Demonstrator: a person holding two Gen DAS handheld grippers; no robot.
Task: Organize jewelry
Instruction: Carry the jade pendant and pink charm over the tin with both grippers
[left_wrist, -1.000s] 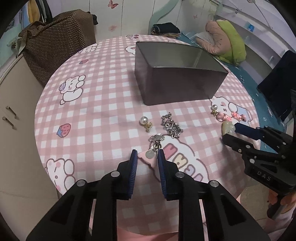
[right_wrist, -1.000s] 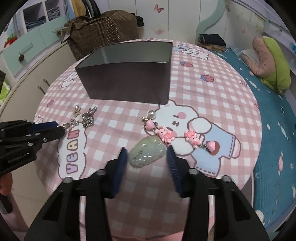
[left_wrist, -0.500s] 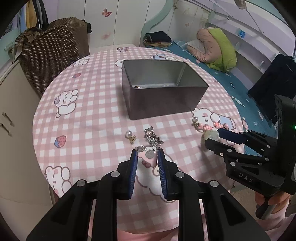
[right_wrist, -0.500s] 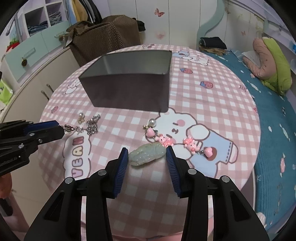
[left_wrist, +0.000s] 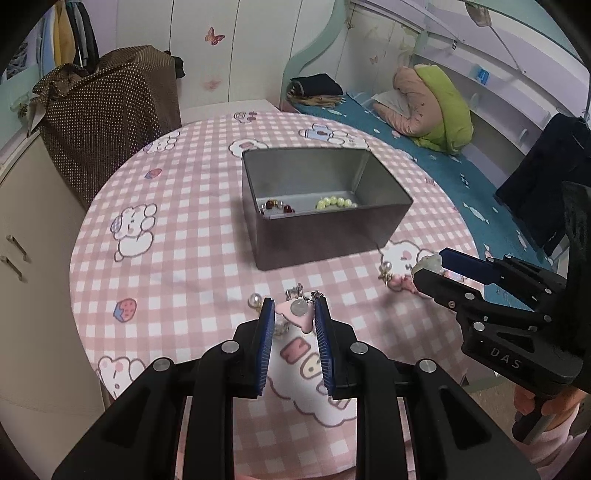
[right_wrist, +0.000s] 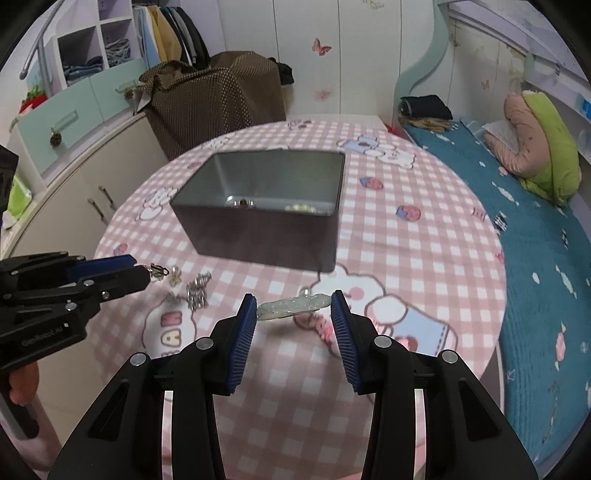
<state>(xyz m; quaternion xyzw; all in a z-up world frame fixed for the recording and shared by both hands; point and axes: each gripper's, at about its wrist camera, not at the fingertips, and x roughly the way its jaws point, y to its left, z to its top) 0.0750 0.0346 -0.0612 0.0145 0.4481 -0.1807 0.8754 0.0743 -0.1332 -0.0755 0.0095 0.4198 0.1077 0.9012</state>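
- Jewelry lies partly in the grey metal box (left_wrist: 325, 221), partly loose on the round table with the pink checked cloth (left_wrist: 192, 229), partly in the two grippers.
- Left gripper (left_wrist: 293, 317): pads clamped on a pink charm (left_wrist: 295, 313) with a round silver disc, held clear of the cloth.
- Right gripper (right_wrist: 293, 310): pads clamped end to end on a pale green jade-like pendant (right_wrist: 291, 306), lifted above the cloth.
- Inside the box, seen from the left wrist: a dark red bead piece (left_wrist: 277, 206) in the near left corner, a string of yellow-green beads (left_wrist: 334, 202) to its right.
- On the cloth just beyond the left fingertips: a pearl earring (left_wrist: 255, 300) and a small silver chain piece (left_wrist: 295, 291).
- On the cloth below the right gripper: a pink charm string (right_wrist: 317, 326), blurred; a second pearl (left_wrist: 386, 266) lies at its far end.
- Box stands upright, open, near the table's centre, beyond both grippers.
- Fingers of the person's hand (left_wrist: 546, 408) wrap the right gripper's handle.
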